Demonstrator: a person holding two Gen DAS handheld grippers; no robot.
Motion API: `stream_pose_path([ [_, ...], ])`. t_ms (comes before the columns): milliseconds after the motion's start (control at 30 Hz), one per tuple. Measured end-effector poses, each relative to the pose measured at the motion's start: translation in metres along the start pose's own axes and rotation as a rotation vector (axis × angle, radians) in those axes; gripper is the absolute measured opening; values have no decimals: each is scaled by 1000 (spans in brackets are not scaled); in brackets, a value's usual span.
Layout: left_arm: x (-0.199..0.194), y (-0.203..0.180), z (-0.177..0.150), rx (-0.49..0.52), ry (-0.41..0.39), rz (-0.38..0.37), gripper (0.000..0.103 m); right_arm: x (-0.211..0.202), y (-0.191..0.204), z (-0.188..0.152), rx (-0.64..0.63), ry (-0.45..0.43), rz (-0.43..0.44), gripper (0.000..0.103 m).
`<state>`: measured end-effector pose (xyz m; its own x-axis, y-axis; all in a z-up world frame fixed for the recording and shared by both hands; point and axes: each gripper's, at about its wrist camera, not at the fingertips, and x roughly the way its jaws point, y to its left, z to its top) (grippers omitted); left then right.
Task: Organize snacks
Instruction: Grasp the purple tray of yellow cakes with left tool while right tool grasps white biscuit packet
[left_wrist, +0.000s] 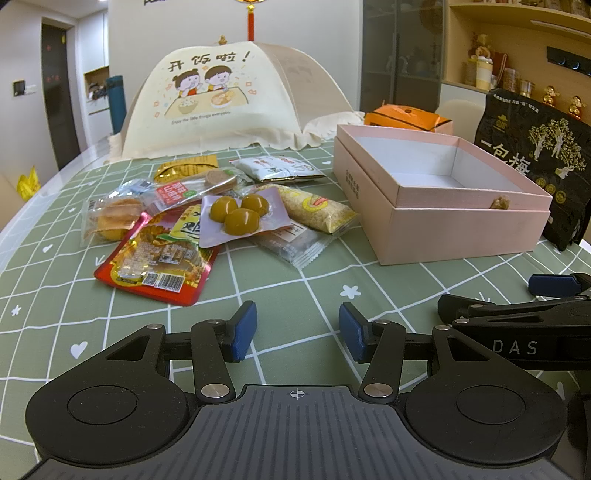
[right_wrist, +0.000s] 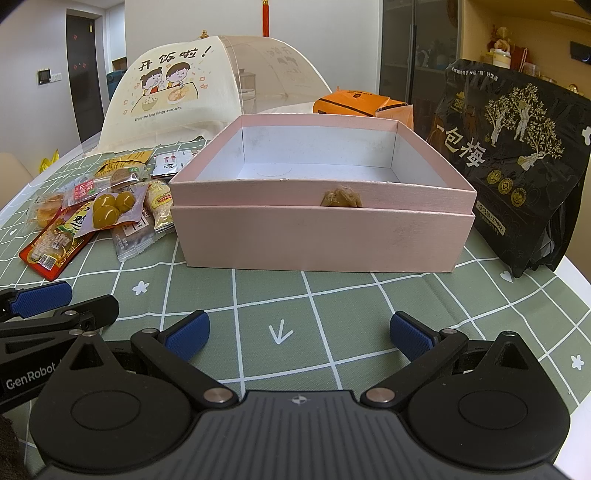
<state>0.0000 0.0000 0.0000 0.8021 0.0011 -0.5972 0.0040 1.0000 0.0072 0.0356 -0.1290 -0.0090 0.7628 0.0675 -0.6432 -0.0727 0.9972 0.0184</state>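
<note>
Right now the left gripper (left_wrist: 297, 330) has its blue jaws spread wide, holding nothing, above the green checked tablecloth (left_wrist: 314, 280). Beside it, the right gripper (right_wrist: 299, 334) is wide apart too, also holding nothing. Farther out, the snacks (left_wrist: 207, 221) lie piled just left of the pink box (right_wrist: 317, 236).

Snack packets (left_wrist: 207, 218) lie heaped beside the empty pink box (left_wrist: 443, 192).
</note>
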Motion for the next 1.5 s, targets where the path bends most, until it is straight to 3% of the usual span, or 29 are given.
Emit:
stream_pose_path([
  [200, -5, 0, -3, 4, 1, -2, 53, 0, 0, 1, 2, 8, 2, 103],
  [300, -13, 4, 2, 39, 58, -73, 52, -4, -1, 13, -52, 150, 60, 103],
  [367, -20, 15, 18, 17, 63, -125, 51, -11, -4, 11, -59, 196, 69, 103],
  [467, -11, 36, 69, 27, 42, -161, 51, -19, -9, 6, -58, 198, 60, 103],
  [600, 63, 64, 146, -17, 174, -209, 49, -16, -6, 11, -61, 231, 62, 103],
  [700, 123, 75, 195, -41, 123, -203, 48, -18, 4, 19, -32, 277, 64, 96],
  [767, 173, 71, 220, 15, 135, -180, 48, -20, 13, 24, -6, 296, 101, 93],
  [833, 218, 64, 227, 91, 208, -179, 45, -20, 19, 30, 28, 308, 115, 93],
  [867, 238, 63, 224, 128, 261, -200, 36, -19, 22, 34, 40, 308, 111, 93],
  [933, 243, 71, 212, 157, 268, -274, 32, -19, 26, 41, 43, 300, 95, 92],
  [1000, 225, 81, 197, 180, 264, -352, 32, -21, 28, 46, 46, 269, 83, 92],
  [1100, 176, 99, 159, 217, 260, -471, 31, -23, 32, 51, 40, 225, 137, 92],
  [1300, 89, 148, 86, 43, 399, -613, 29, -24, 64, 68, -96, 138, 246, 87],
  [1400, 60, 168, 72, -29, 420, -570, 29, -21, 88, 77, -193, 102, 298, 81],
  [1500, 38, 195, 66, -136, 366, -478, 28, -9, 112, 79, -274, 134, 371, 79],
])
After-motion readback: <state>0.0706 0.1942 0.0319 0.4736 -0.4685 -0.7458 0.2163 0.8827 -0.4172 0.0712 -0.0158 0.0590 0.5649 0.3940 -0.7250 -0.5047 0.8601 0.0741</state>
